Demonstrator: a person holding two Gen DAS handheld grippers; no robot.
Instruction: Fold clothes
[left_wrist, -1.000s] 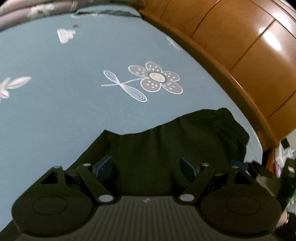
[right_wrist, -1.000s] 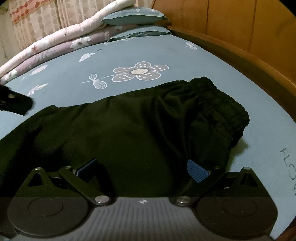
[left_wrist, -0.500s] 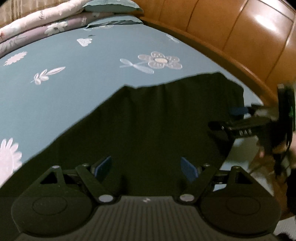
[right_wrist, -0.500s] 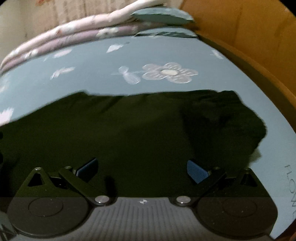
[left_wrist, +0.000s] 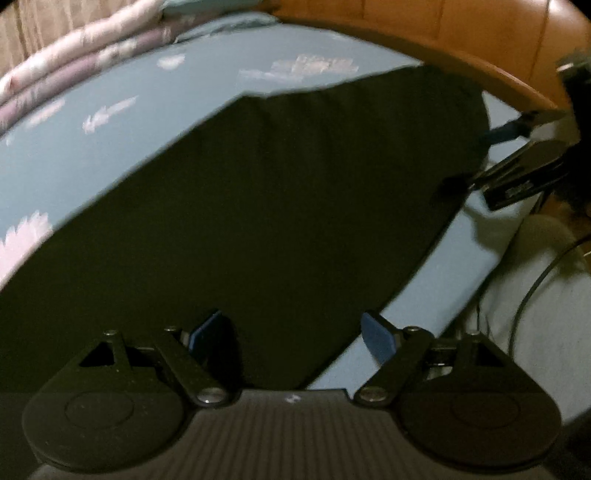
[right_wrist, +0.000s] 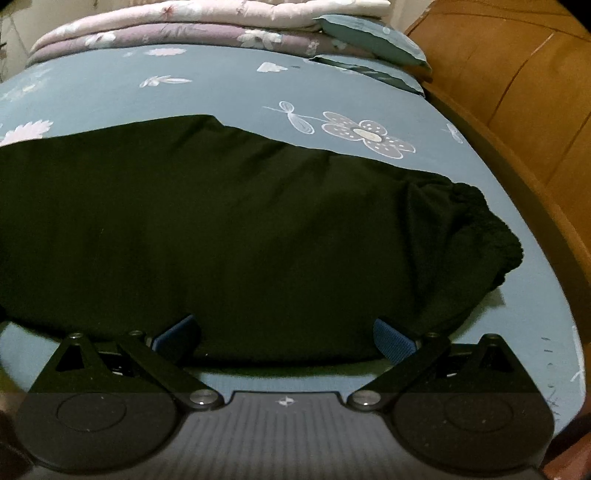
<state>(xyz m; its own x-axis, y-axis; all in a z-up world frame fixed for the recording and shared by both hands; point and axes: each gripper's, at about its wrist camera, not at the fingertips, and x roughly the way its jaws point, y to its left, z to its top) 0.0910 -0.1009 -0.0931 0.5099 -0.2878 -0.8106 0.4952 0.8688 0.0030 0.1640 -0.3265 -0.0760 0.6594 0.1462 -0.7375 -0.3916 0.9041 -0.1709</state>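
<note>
Black trousers (right_wrist: 240, 236) fill mid-frame on the bedsheet (right_wrist: 110, 88); folded quilts (right_wrist: 177, 22) upper left, wooden bed frame (right_wrist: 517, 92) right. Both grippers, left (left_wrist: 293, 334) and right (right_wrist: 284, 334), gape empty.

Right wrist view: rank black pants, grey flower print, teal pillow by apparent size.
1. black pants, fills most of the frame, also nearest.
2. teal pillow
3. grey flower print
Last two look close; the pillow lies farther away, so unsure.

the black pants (right_wrist: 229, 229) lie flat and cover most of the near bed (right_wrist: 110, 92), so low moves there meet cloth. bare blue sheet stays free past them. folded blankets (right_wrist: 184, 22) and pillows (right_wrist: 373, 40) block the far end. the wooden board (right_wrist: 517, 103) walls off the right side. the other gripper (left_wrist: 517, 166) sits by the pants' right edge.
</note>
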